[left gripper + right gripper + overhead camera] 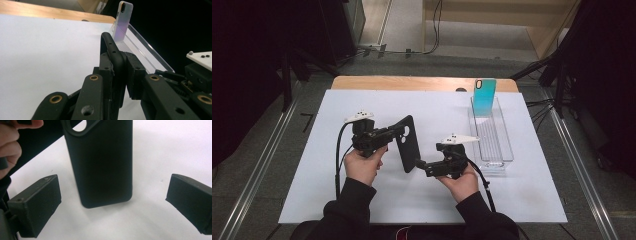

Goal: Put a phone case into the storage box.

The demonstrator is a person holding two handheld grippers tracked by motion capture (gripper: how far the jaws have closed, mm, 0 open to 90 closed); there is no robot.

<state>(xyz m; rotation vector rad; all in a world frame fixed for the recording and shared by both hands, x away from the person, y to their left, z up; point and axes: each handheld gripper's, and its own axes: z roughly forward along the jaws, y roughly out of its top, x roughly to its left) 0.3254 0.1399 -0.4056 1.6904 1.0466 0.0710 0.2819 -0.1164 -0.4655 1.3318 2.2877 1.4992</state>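
A black phone case [407,145] is held above the white table, standing on edge, with my left gripper [398,133] shut on its upper end near the camera cut-out. In the left gripper view the two pads clamp the case's rim [113,53]. My right gripper [420,164] points left at the case's lower end with its jaws open. In the right gripper view the case [100,162] hangs just beyond the two spread pads [37,205], and neither pad touches it. A teal phone case [484,96] stands upright at the far end of a clear tray [502,150].
The white sheet [312,165] covers most of the wooden table [362,82]. The clear tray [150,56] lies lengthwise on the right side. A hand [10,142] on the left gripper shows at the top left of the right gripper view. Dark stands and cables surround the table.
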